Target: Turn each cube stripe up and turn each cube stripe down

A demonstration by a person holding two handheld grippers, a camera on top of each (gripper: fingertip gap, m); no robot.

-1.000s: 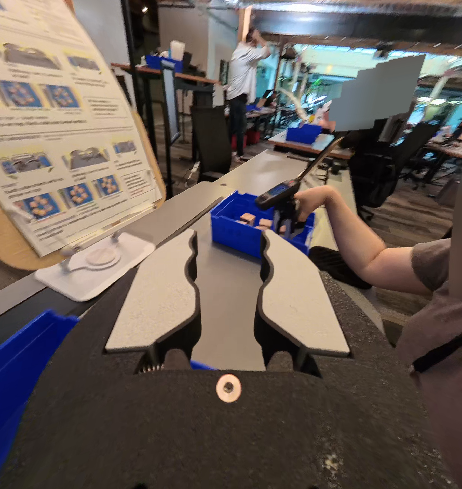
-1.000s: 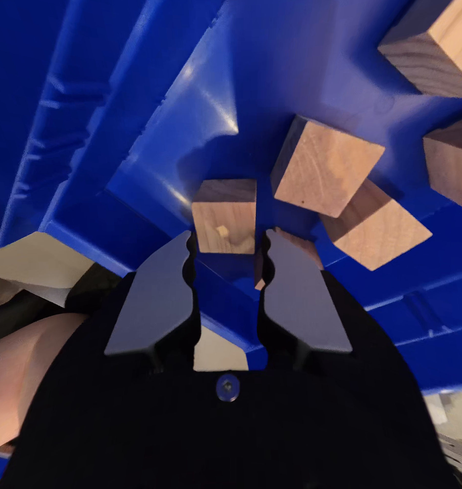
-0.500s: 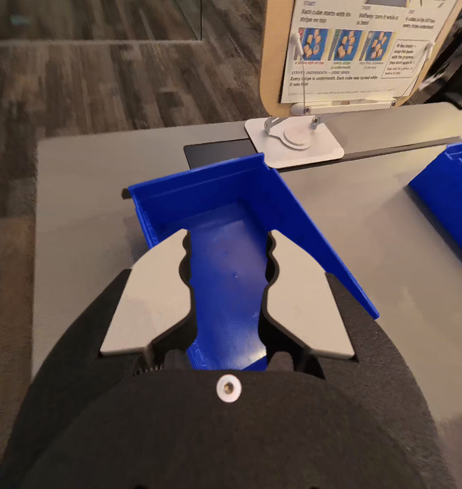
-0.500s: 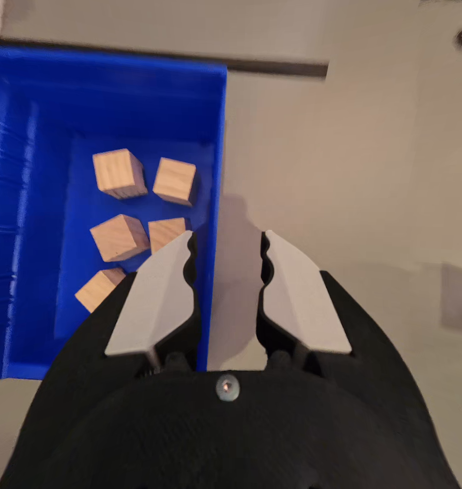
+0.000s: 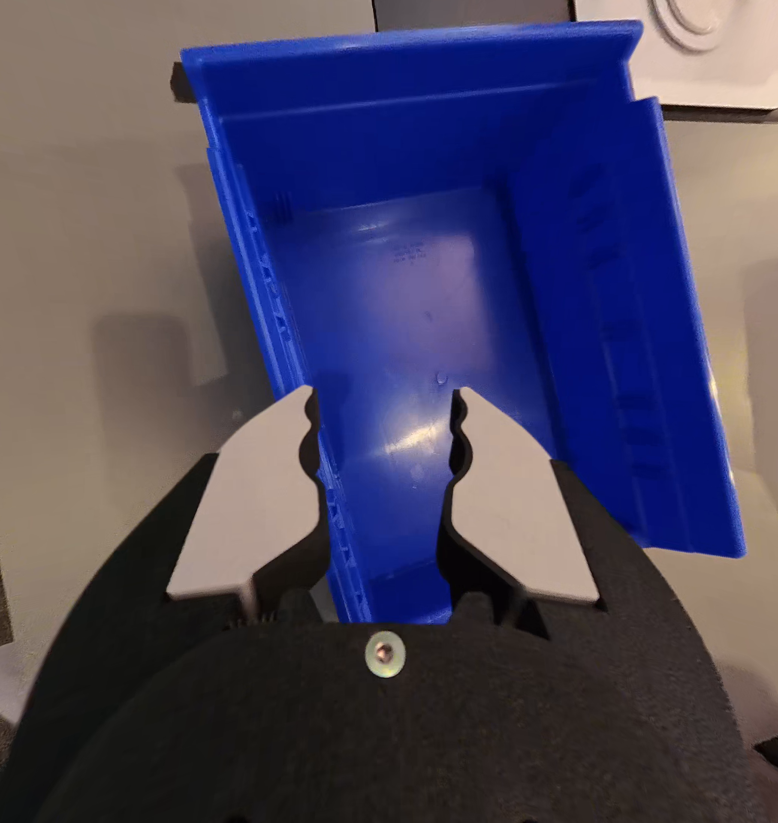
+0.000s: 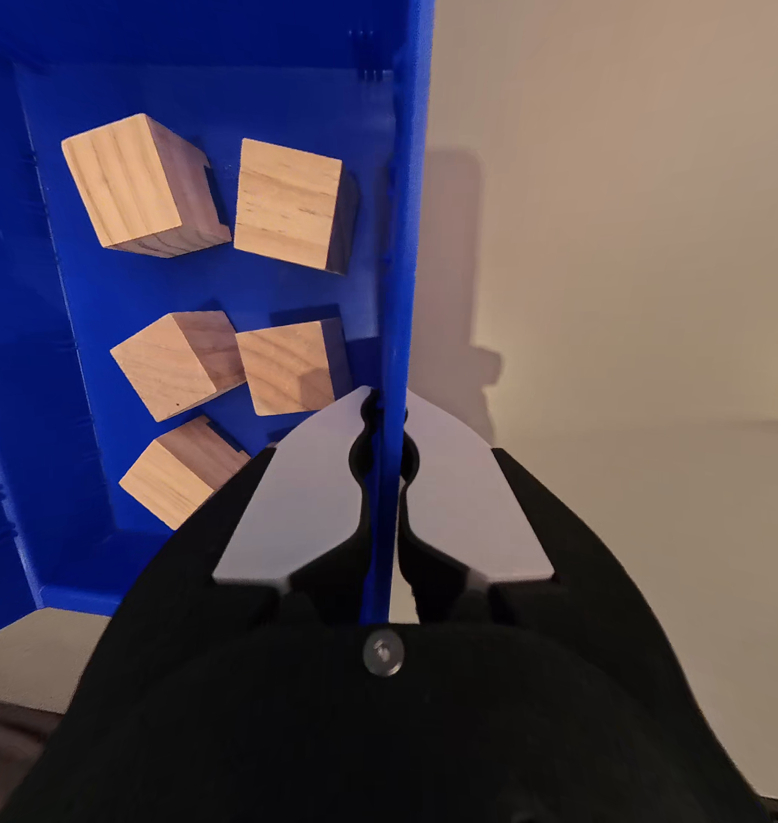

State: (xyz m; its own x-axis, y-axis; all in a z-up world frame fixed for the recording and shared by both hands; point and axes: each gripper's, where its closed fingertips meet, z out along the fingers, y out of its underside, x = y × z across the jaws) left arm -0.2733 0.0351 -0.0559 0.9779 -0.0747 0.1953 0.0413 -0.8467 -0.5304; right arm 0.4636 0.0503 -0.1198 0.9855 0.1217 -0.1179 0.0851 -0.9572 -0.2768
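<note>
Several plain wooden cubes (image 6: 289, 205) lie in a blue bin (image 6: 405, 222) in the right wrist view; no stripe shows on their top faces. My right gripper (image 6: 389, 392) is shut on this bin's right wall, one finger inside and one outside. In the left wrist view a second blue bin (image 5: 423, 111) stands empty. My left gripper (image 5: 382, 392) is open and straddles that bin's left wall near the front, left finger outside and right finger over the bin floor.
Both bins stand on a grey table (image 6: 601, 267). A white stand base (image 5: 708, 53) sits just behind the empty bin at the far right. A dark strip (image 5: 467, 13) runs along the table behind it.
My right gripper came up out of the cube bin, moved to its right wall and closed on it. My left gripper swung down and closer, onto the empty bin's left wall.
</note>
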